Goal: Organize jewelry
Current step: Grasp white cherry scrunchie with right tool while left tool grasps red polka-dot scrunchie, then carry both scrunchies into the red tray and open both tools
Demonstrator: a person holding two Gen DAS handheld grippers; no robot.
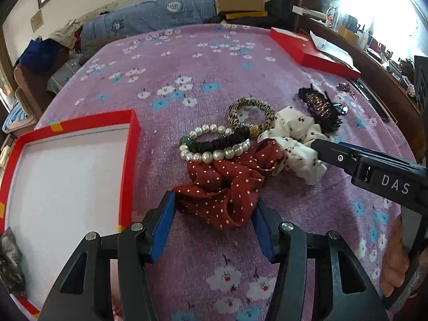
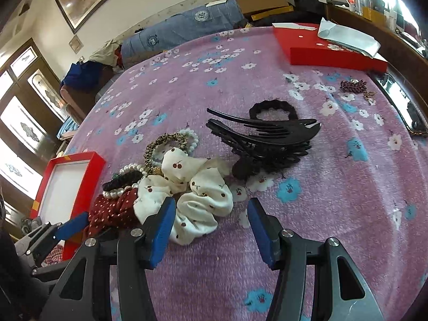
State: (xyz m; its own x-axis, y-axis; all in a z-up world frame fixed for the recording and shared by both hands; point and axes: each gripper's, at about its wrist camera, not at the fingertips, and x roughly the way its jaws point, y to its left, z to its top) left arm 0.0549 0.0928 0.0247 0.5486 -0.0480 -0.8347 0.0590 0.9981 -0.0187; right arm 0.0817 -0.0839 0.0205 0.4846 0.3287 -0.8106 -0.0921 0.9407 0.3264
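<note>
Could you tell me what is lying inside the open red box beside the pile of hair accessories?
Nothing visible: the open red box shows only its bare white lining. Its near end is cut off by the picture edge and hidden behind the left tongs.

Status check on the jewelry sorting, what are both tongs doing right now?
Left tongs open, straddling red scrunchie. Right tongs open at white scrunchie. Red tray empty. Pearl bracelet overlaps red scrunchie.
</note>
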